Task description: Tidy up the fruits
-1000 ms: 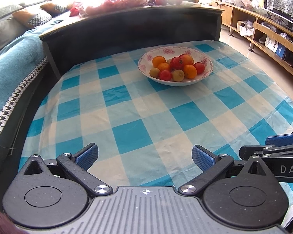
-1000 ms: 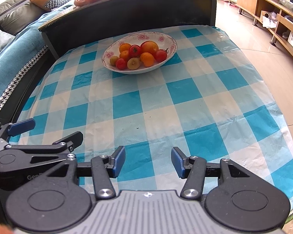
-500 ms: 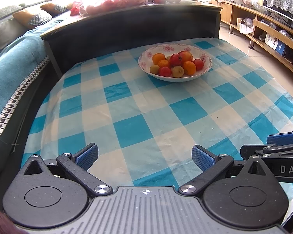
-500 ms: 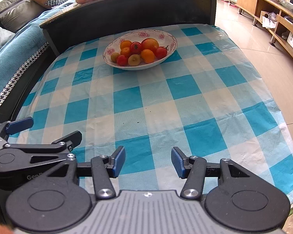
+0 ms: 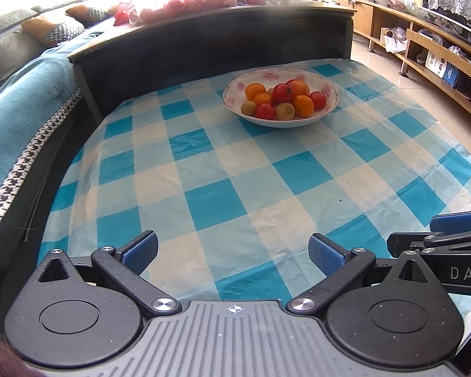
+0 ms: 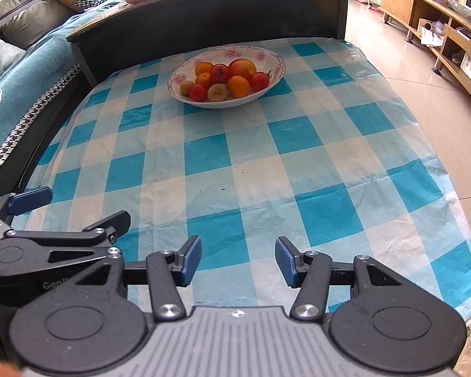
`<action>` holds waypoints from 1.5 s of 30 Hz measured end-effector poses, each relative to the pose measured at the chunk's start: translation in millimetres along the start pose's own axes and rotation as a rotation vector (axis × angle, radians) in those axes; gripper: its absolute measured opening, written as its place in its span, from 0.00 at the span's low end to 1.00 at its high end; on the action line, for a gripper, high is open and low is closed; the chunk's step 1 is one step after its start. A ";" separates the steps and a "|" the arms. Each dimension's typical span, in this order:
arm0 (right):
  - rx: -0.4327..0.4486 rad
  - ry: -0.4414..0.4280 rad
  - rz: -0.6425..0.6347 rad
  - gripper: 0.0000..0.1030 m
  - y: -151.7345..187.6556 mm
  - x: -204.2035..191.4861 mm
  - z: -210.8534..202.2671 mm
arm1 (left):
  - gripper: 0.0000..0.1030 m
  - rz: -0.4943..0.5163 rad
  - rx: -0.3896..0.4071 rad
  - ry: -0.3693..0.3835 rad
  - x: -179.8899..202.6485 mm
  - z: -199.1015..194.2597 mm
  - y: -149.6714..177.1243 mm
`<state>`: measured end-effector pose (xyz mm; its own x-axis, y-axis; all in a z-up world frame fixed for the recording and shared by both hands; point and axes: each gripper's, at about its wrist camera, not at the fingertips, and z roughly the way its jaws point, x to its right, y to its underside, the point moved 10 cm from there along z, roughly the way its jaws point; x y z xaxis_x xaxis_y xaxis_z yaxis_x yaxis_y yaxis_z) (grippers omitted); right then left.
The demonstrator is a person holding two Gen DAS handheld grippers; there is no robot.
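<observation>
A white bowl with pink flowers [image 5: 328,89] [image 6: 268,58] stands at the far side of the blue checked tablecloth [image 5: 219,201] [image 6: 251,163]. It holds several fruits: oranges [image 5: 303,105] [image 6: 238,85], red tomatoes [image 5: 282,91] [image 6: 219,73] and yellow-green ones. My left gripper [image 5: 233,254] is open and empty above the near edge of the table. My right gripper [image 6: 238,261] is open and empty beside it, also near the front edge. Both are far from the bowl.
A dark raised counter [image 5: 210,40] with more fruit and red bags on top [image 5: 204,0] stands behind the table. A teal sofa [image 5: 18,100] lies to the left. Tiled floor [image 6: 408,53] and wooden shelving [image 5: 439,50] lie to the right.
Both grippers have drawn back a little from the bowl, which looks smaller and farther. Both jaws stay open as before.
</observation>
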<state>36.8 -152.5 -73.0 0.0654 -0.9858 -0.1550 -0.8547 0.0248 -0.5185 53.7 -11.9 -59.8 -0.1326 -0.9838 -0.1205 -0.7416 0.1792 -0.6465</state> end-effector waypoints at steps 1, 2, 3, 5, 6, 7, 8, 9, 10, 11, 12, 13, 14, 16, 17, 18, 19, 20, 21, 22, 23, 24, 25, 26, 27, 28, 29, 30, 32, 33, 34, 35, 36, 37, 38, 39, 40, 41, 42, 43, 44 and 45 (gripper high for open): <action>0.000 0.000 0.000 0.53 0.5 -0.1 -0.3 | 1.00 0.000 -0.001 0.000 -0.1 -0.6 0.8; 0.000 0.000 0.000 0.53 0.7 -0.1 -0.3 | 1.00 0.000 0.000 0.000 0.0 -0.1 -0.1; 0.000 0.001 0.000 0.53 -0.2 0.0 0.1 | 1.00 0.000 0.000 0.000 0.0 -0.1 -0.1; -0.001 0.001 -0.001 0.53 0.9 -0.1 -0.2 | 1.00 0.001 0.000 0.000 0.1 -0.1 -0.1; -0.002 0.001 -0.001 0.53 2.0 -0.3 -0.6 | 1.00 0.001 0.000 -0.001 0.2 -1.1 1.3; -0.002 0.001 -0.001 0.53 2.0 -0.3 -0.6 | 1.00 0.001 0.000 -0.001 0.0 -1.8 2.2; -0.003 0.001 -0.001 0.53 3.1 -0.4 -1.1 | 1.00 0.001 -0.001 -0.001 0.2 -1.2 1.4; -0.003 0.002 -0.002 0.53 4.0 -0.4 -1.6 | 1.00 0.001 -0.001 -0.001 0.3 -1.0 1.1; -0.004 0.002 -0.002 0.53 4.6 -0.4 -1.9 | 1.00 0.001 -0.001 -0.001 0.1 -1.7 1.9; -0.004 0.002 -0.002 0.53 4.0 -0.5 -1.6 | 1.00 0.002 -0.001 -0.002 0.0 -1.5 2.3; -0.004 0.002 -0.002 0.53 5.0 -0.4 -1.8 | 1.00 0.002 -0.001 -0.002 -0.2 -2.0 3.4; -0.004 0.002 -0.002 0.53 5.1 -0.4 -1.7 | 1.00 0.003 -0.002 -0.003 -0.4 -2.5 4.6; -0.004 0.002 -0.002 0.53 5.3 -0.4 -1.6 | 1.00 0.003 -0.002 -0.003 -0.5 -2.9 5.7; -0.006 0.003 -0.003 0.53 6.4 -0.2 -1.8 | 1.00 0.004 -0.004 -0.003 -0.5 -3.9 6.3; -0.007 0.004 -0.003 0.53 7.1 0.0 -1.9 | 1.00 0.004 -0.005 -0.003 -0.5 -3.9 6.3; -0.008 0.005 -0.003 0.53 7.3 0.0 -1.9 | 1.00 0.005 -0.006 -0.004 -0.3 -4.2 6.2; -0.009 0.005 -0.004 0.53 7.2 0.0 -1.8 | 1.00 0.005 -0.006 -0.005 -0.7 -4.8 7.1; -0.010 0.006 -0.004 0.53 7.4 -0.1 -1.7 | 1.00 0.006 -0.007 -0.008 -0.9 -5.0 7.2; -0.011 0.006 -0.004 0.53 7.1 -0.1 -1.5 | 1.00 0.008 -0.008 -0.010 -0.9 -5.3 7.5; -0.012 0.005 -0.005 0.53 7.4 -0.2 -1.6 | 1.00 0.010 -0.009 -0.013 -1.4 -5.8 8.5; -0.014 0.003 -0.006 0.53 7.6 -0.9 -1.6 | 1.00 0.011 -0.011 -0.015 -0.9 -5.1 7.0; -0.015 0.003 -0.007 0.53 8.2 -1.3 -1.7 | 1.00 0.012 -0.011 -0.017 -1.0 -5.0 6.6; -0.016 0.003 -0.010 0.53 8.7 -1.7 -1.7 | 1.00 0.012 -0.011 -0.018 -1.5 -5.4 7.1; -0.018 0.003 -0.012 0.53 9.0 -2.3 -1.6 | 1.00 0.012 -0.010 -0.019 -1.3 -5.5 6.6; -0.018 0.002 -0.013 0.53 9.4 -2.8 -1.7 | 1.00 0.011 -0.010 -0.019 -1.5 -6.0 6.6; -0.019 0.001 -0.014 0.53 9.8 -3.0 -1.9 | 1.00 0.012 -0.008 -0.019 -1.4 -6.2 6.2; -0.018 0.001 -0.014 0.53 9.7 -3.4 -2.0 | 1.00 0.012 -0.007 -0.020 -1.4 -6.2 5.8; -0.018 0.000 -0.014 0.53 9.6 -3.5 -2.2 | 1.00 0.012 -0.006 -0.021 -1.4 -6.2 5.4; -0.017 -0.001 -0.013 0.53 9.5 -3.6 -2.3 | 1.00 0.012 -0.004 -0.023 -1.8 -6.7 5.4; -0.017 -0.002 -0.013 0.53 9.2 -3.8 -2.0 | 1.00 0.012 -0.002 -0.024 -1.9 -6.9 5.3; -0.017 -0.002 -0.013 0.53 9.2 -3.8 -1.9 | 1.00 0.011 0.000 -0.026 -2.0 -6.8 4.9; -0.016 -0.002 -0.013 0.53 9.3 -3.8 -2.0 | 1.00 0.009 0.001 -0.028 -2.3 -7.1 4.6; -0.016 -0.002 -0.013 0.53 9.3 -3.7 -1.9 | 1.00 0.007 0.002 -0.028 -2.7 -7.2 4.4; -0.017 -0.003 -0.013 0.53 9.5 -3.8 -1.8 | 1.00 0.004 0.003 -0.027 -3.1 -7.2 4.2; -0.017 -0.004 -0.014 0.53 9.6 -4.2 -1.8 | 0.99 -0.002 0.003 -0.016 -2.7 -7.6 3.9; -0.018 -0.004 -0.015 0.53 9.8 -4.7 -1.9 | 1.00 -0.002 0.003 -0.021 -3.0 -7.7 3.8; -0.020 -0.005 -0.018 0.54 10.0 -5.4 -1.6 | 1.00 0.001 0.006 -0.022 -3.1 -7.8 3.7; -0.022 -0.007 -0.020 0.54 10.5 -6.2 -1.1 | 1.00 -0.003 0.006 -0.020 -3.1 -8.2 3.7; -0.021 -0.006 -0.023 0.54 10.2 -6.6 -1.0 | 1.00 -0.009 0.006 -0.015 -3.5 -8.2 3.4; -0.020 -0.006 -0.022 0.54 9.8 -6.6 -1.2 | 1.00 -0.013 0.004 -0.008 -4.0 -8.2 3.1; -0.017 -0.005 -0.021 0.55 9.3 -6.4 -1.6 | 1.00 -0.017 0.003 -0.004 -4.3 -8.1 2.8; -0.015 -0.005 -0.018 0.56 8.8 -5.9 -2.4 | 1.00 -0.018 0.003 -0.004 -4.4 -8.1 2.7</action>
